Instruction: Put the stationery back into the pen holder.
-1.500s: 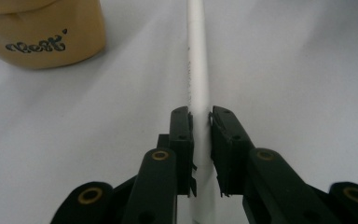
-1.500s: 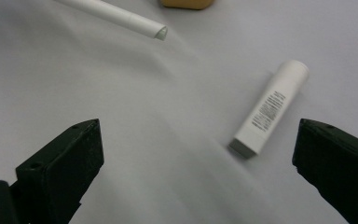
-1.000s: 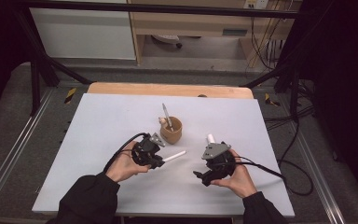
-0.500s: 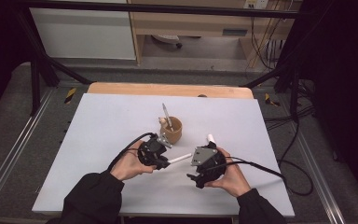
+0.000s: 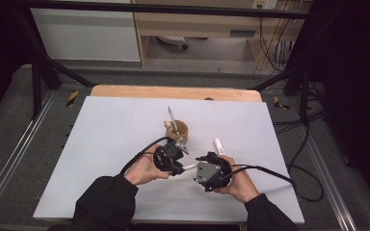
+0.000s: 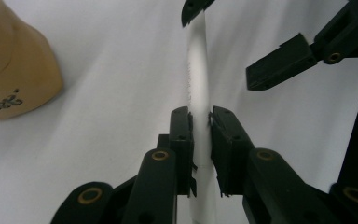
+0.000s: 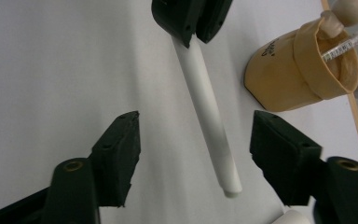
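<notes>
Near the table's [image 5: 106,130] front edge, the left claw [image 6: 200,122] pinches a white pen [image 6: 196,79]; the right claw [image 7: 193,156], closing, stands spread around its free end, not touching.

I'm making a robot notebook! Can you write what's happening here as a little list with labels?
Left gripper: jaws shut on the white pen
Right gripper: jaws open either side of the pen's free end, just been closing, not touching it
Cup: tan, upright, holding another pen
Cap: white, lying beside the right hand
Table: white top
</notes>
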`<state>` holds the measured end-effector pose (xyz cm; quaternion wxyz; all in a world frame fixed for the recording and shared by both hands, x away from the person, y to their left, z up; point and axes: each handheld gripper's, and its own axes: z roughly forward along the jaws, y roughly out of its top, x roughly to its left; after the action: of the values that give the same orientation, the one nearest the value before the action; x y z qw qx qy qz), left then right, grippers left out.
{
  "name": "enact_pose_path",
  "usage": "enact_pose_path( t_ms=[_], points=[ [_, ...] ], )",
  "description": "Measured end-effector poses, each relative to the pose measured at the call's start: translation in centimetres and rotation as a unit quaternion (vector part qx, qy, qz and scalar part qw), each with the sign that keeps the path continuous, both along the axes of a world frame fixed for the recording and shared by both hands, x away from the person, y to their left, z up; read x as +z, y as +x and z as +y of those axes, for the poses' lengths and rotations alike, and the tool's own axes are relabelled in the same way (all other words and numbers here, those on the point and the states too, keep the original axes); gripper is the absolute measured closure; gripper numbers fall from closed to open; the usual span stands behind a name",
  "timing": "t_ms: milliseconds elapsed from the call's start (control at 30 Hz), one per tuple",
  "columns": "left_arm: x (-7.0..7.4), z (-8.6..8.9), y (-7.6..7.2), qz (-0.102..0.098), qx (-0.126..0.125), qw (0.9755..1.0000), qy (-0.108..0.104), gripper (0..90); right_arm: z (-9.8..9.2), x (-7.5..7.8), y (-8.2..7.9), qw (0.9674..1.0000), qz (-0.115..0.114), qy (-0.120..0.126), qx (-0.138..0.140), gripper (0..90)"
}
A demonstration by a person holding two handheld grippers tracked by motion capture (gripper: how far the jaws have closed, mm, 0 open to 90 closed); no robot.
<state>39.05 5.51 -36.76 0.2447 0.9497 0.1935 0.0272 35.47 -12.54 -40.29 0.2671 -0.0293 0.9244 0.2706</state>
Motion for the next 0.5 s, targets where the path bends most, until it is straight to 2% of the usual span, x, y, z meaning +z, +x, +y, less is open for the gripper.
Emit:
enact_pose_path(
  t_ms=[133, 300, 367, 500],
  points=[
    [0.0, -0.7, -0.1, 0.002, -0.005, 1.0000, -0.003, 78.1, -0.1, -0.2, 0.0, 0.9995, -0.021, -0.017, 0.014, 44.4],
    [0.1, -1.5, -0.1, 0.005, -0.011, 0.9999, -0.003, 78.1, -0.2, -0.3, -0.1, 0.9971, -0.053, -0.039, 0.038, 51.8],
    [0.1, -1.7, -0.2, 0.005, -0.013, 0.9999, -0.002, 78.1, -0.2, -0.3, -0.2, 0.9969, -0.053, -0.043, 0.039, 54.4],
    [0.1, -2.2, -0.2, 0.006, -0.017, 0.9998, -0.004, 78.1, -0.3, -0.3, -0.3, 0.9946, -0.069, -0.051, 0.059, 60.5]
  ],
)
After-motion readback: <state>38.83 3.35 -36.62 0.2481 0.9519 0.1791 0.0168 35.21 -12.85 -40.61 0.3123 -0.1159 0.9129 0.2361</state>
